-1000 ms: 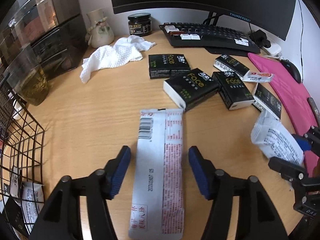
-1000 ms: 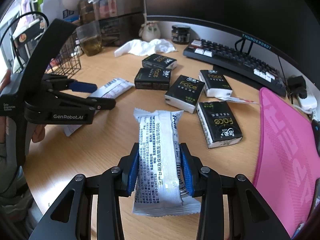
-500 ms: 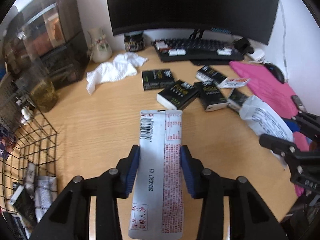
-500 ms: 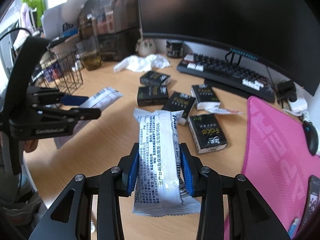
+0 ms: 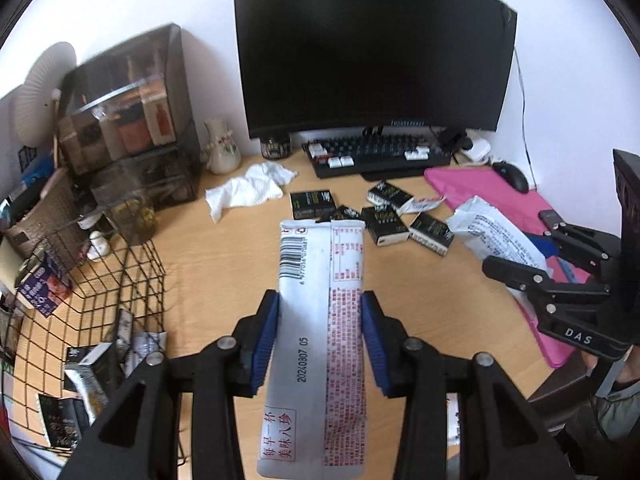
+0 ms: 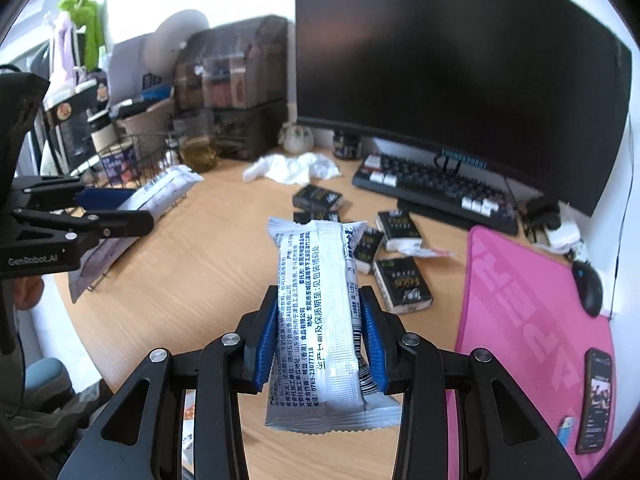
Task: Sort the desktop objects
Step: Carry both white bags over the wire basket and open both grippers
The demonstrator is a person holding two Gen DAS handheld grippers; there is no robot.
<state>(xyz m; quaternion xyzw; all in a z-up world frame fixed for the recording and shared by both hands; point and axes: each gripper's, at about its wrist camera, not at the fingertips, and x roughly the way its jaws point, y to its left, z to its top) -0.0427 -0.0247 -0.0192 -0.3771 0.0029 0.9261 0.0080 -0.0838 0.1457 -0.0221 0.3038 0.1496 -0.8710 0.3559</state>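
My left gripper (image 5: 320, 336) is shut on a long flat white sachet (image 5: 320, 320) with red print and a barcode, held well above the desk. My right gripper (image 6: 320, 344) is shut on a white snack packet (image 6: 320, 312) with blue print, also lifted; that packet shows at the right of the left wrist view (image 5: 496, 232). Several black tissue packs (image 5: 386, 222) lie on the wooden desk in front of the keyboard, also visible in the right wrist view (image 6: 402, 284). A black wire basket (image 5: 92, 304) with several packets inside sits at the left.
A monitor (image 5: 372, 44) and keyboard (image 5: 372, 154) stand at the back. A crumpled white tissue (image 5: 250, 190), a small vase (image 5: 220, 152), a dark jar (image 5: 275, 147), a glass (image 5: 132, 220) and drawer boxes (image 5: 128, 128) are left. A pink mat (image 6: 532, 312) with mouse (image 6: 588, 288) and phone (image 6: 598, 400) lies right.
My left gripper closed on the long sachet and lifted it off the desk. Both grippers rose with their packets, so the desk looks farther away.
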